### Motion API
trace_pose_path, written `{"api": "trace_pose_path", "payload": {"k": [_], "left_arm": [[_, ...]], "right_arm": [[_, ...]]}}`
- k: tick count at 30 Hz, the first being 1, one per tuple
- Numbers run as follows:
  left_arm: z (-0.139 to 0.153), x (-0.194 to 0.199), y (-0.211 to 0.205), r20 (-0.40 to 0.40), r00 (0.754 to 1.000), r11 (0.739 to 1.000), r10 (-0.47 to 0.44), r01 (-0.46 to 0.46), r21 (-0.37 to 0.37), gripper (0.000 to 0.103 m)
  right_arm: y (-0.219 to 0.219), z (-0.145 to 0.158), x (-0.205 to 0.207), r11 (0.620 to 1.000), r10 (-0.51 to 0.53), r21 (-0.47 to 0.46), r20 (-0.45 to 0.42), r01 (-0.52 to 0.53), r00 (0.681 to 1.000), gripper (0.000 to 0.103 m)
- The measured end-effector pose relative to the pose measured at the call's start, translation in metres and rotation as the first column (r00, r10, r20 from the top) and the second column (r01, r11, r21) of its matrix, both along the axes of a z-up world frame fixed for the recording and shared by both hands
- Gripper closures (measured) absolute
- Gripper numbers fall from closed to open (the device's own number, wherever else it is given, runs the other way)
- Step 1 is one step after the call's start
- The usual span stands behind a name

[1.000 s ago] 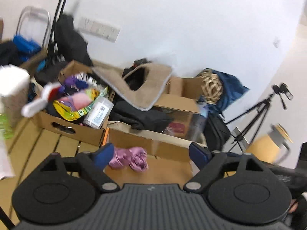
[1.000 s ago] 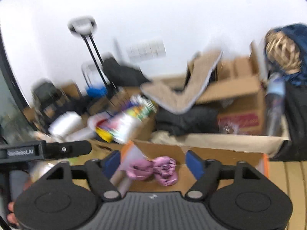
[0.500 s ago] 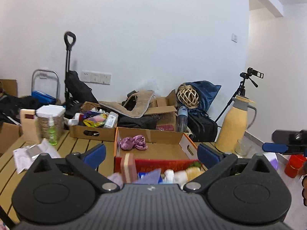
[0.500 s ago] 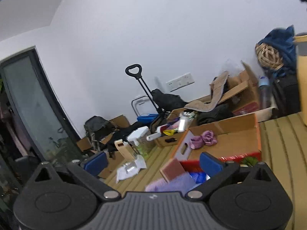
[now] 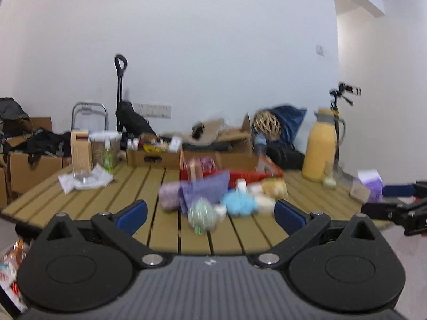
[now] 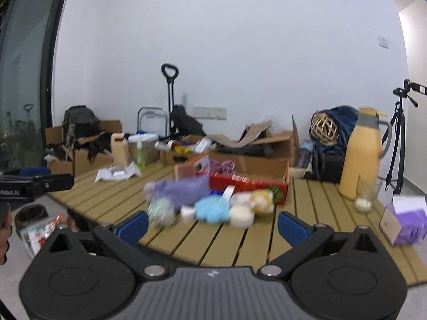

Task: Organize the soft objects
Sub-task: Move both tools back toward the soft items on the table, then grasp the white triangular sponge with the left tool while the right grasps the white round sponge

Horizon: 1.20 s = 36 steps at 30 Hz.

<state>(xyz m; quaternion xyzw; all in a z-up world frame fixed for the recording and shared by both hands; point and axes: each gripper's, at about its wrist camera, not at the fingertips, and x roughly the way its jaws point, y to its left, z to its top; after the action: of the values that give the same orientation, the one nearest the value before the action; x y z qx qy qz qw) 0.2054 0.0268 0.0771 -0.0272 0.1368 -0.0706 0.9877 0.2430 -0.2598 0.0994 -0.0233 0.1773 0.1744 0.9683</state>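
Left wrist view is looking out over a slatted wooden worktop (image 5: 88, 208), with the left gripper (image 5: 210, 214) hanging just off its near edge; the blue fingers (image 5: 132, 213) are standing spread wide and holding nothing, their jaws having just been opening. A blurred heap of soft objects (image 5: 224, 200) is lying on the worktop ahead of the fingers, well clear of them: a lilac cloth (image 5: 205, 189), a light blue puff (image 5: 238, 204), a pale green ball (image 5: 201, 214) nearest the camera, and cream and yellow pieces to the right. Just behind the heap a red cardboard box (image 5: 248, 177) is sitting open. A yellow jug (image 5: 320, 146) is standing at the worktop's far right, and the other gripper's black frame is poking in from the right edge. Right wrist view is showing the same worktop (image 6: 307, 229) from further right, with the right gripper (image 6: 213, 225) also off the near edge, its blue fingers (image 6: 292, 228) parted wide around empty air, jaws likewise just having been opening. The soft objects (image 6: 213, 202) are lying beyond the fingertips, not touching them, in front of the red cardboard box (image 6: 248, 182). A purple and white pack (image 6: 407, 220) is resting near the right corner, beside the yellow jug (image 6: 361, 154).
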Motion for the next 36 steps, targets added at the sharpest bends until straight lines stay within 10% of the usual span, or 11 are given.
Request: {"api": "trace_pose_path", "payload": {"k": [15, 36], "left_arm": [[-0.021, 0.014, -0.01, -0.064, 0.998, 0.999, -0.011, 0.014, 0.036, 0.0], [-0.055, 0.207, -0.04, -0.188, 0.98, 0.998, -0.057, 0.062, 0.018, 0.0]], "right_arm": [[0.006, -0.043, -0.026, 1.0, -0.019, 0.002, -0.055, 0.019, 0.998, 0.0], [0.001, -0.083, 0.148, 0.994, -0.109, -0.009, -0.13, 0.109, 0.986, 0.0]]}}
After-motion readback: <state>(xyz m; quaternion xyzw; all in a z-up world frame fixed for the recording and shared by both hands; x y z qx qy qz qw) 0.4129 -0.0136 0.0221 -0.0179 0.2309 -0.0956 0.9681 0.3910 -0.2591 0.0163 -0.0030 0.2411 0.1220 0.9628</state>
